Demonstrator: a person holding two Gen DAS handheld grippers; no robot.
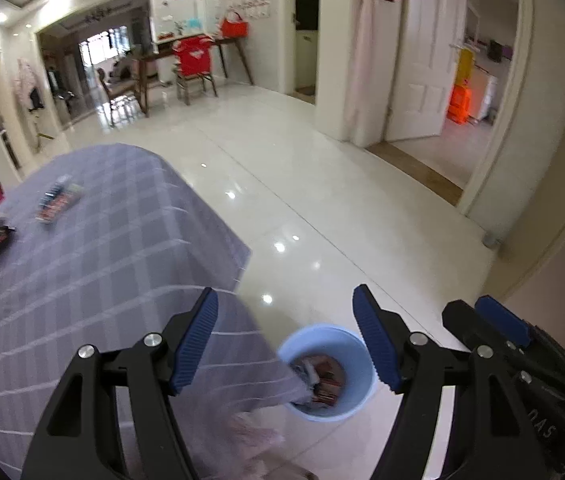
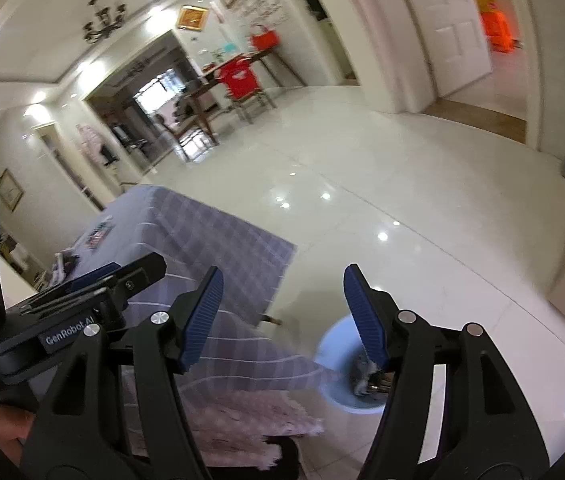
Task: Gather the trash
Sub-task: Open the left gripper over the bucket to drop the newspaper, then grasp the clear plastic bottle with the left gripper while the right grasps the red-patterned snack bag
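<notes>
Lettering "GenRobot.AI" legible on left claw (image 2: 94,280); both claws released, empty; right claw (image 2: 282,316) above blue bin (image 1: 328,372).

- A home: glossy tiled floor (image 1: 322,184) ahead of the tongs.
- Dining table (image 1: 186,52) and chairs far ahead.
- Chandelier (image 2: 103,24) above.
- Framed pictures, white door (image 1: 422,48) ahead right.

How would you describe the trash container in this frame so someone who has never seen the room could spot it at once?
Start from the table draped in a grey-blue checked cloth. At its near corner, on the glossy white tiled floor, stands a small round light-blue bin with wrappers already inside. It is the only blue, open-topped container on the floor; the remaining wrappers lie up on the tablecloth.
</notes>
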